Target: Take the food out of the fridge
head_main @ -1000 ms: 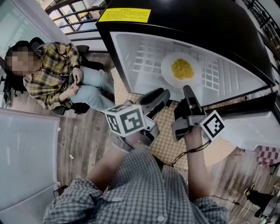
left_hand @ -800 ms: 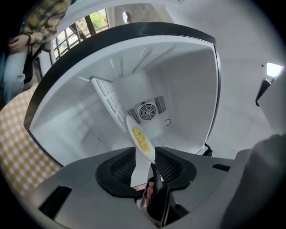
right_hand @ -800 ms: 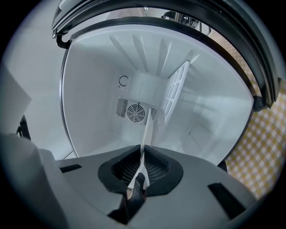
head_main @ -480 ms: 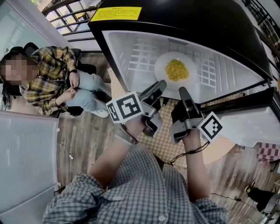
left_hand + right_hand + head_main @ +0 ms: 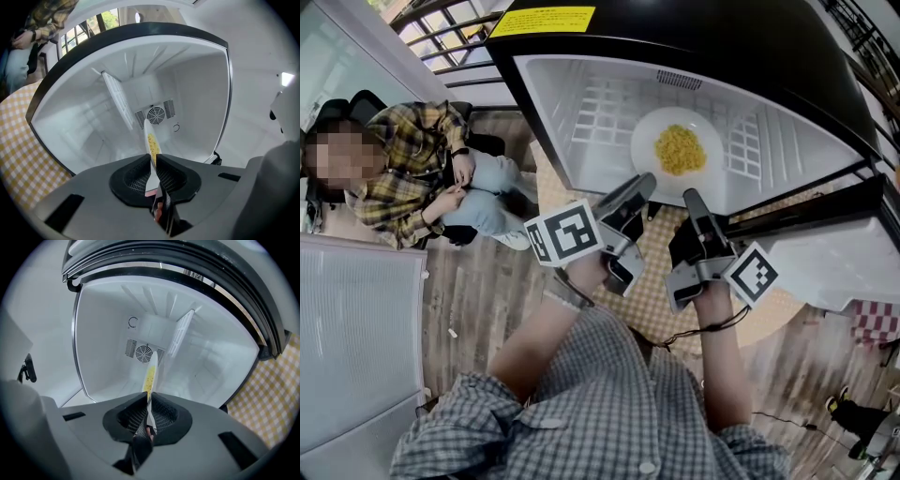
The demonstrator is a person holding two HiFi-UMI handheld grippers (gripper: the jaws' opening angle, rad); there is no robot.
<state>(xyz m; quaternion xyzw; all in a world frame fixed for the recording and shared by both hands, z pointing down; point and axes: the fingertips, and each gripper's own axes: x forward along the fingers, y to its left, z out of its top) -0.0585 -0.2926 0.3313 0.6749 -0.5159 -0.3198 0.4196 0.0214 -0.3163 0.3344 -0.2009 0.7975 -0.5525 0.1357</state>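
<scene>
Left gripper [image 5: 153,158] jaws are closing onto the near rim of the round white plate [image 5: 653,167], with the ribbed black pads against both faces. Right gripper [image 5: 146,398] pinches the same rim just beside it. Plate sits on the white wire shelf [image 5: 609,117] inside the open fridge [image 5: 750,37], carrying a flat heap of crumbly yellow food [image 5: 680,148] at its centre.

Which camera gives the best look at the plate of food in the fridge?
The head view: it looks down on the whole round plate with the yellow food heaped in its middle. Both gripper views catch the plate only edge-on, a thin white sliver with a yellow streak.
</scene>
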